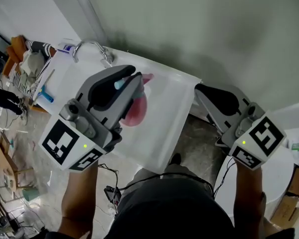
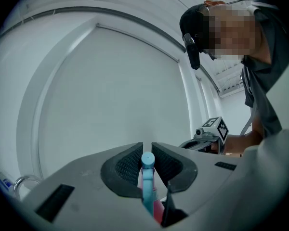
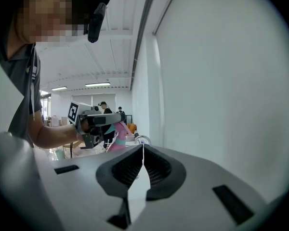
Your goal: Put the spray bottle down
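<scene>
The person stands at a white sink (image 1: 172, 121) set against a pale wall, a gripper in each hand. The left gripper (image 1: 133, 75) is held out over the basin, and its jaws are clamped on the spray bottle (image 1: 137, 108). The left gripper view shows the dark ribbed pads (image 2: 130, 165) pressed against either side of the bottle's light blue top, with the round nozzle tip poking up between them. The pink body hangs below the jaws, over the middle of the basin. The bottle has not been set down. From the right gripper's side it appears pink and teal, tucked under the left gripper, near the curved metal tap (image 1: 91, 45) at the far corner of the sink.

The right gripper (image 1: 203, 89) is held off the sink's right edge, well apart from the bottle. Its jaws are closed together with nothing between them, and only a thin seam shows where the pads meet.

To the left of the sink is a cluttered area, where a small blue tool (image 1: 46, 95) lies on a pale surface.
</scene>
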The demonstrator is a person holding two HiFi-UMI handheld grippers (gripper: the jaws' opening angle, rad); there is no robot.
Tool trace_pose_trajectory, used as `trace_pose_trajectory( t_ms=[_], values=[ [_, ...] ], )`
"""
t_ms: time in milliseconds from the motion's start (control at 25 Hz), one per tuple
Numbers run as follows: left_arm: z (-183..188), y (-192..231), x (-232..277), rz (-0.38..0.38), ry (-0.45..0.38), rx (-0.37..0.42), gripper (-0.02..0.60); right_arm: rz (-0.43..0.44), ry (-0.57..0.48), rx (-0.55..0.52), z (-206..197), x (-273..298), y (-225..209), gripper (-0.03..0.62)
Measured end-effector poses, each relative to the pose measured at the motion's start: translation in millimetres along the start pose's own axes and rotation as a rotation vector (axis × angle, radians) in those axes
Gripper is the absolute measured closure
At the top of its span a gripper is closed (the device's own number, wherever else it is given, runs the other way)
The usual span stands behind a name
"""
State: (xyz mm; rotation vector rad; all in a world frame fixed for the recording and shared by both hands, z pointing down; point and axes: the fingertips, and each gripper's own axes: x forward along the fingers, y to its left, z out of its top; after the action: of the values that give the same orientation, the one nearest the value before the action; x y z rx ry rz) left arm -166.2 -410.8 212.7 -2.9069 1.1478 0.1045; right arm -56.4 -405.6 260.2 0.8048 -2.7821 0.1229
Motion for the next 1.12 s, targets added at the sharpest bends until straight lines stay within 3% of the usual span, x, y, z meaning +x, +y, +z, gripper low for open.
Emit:
trace_pose_trajectory(
  t_ms=[280, 440, 760, 1120],
  values=[
    [-34.8, 53.8, 24.5, -0.044, 0.004, -0.031, 0.528, -0.082, 0.007, -0.003, -9.5, 38.6, -36.9, 0.583],
    [-32.4, 56.5, 33.8, -0.049, 0.009, -0.055, 0.528, -0.095, 0.017, 0.000, -2.3, 35.3, -41.1, 0.583],
    [-28.7, 57.4, 35.1, 0.001, 0.016, -0.075, 0.528, -0.056, 0.046, 0.016, -2.4, 33.4, -38.3, 0.583],
    [-66.4, 94.2, 76.3, 0.057, 0.034, -0.102, 0.528, -0.001, 0.073, 0.054, -26.4, 65.3, -81.4, 0.583]
  ],
)
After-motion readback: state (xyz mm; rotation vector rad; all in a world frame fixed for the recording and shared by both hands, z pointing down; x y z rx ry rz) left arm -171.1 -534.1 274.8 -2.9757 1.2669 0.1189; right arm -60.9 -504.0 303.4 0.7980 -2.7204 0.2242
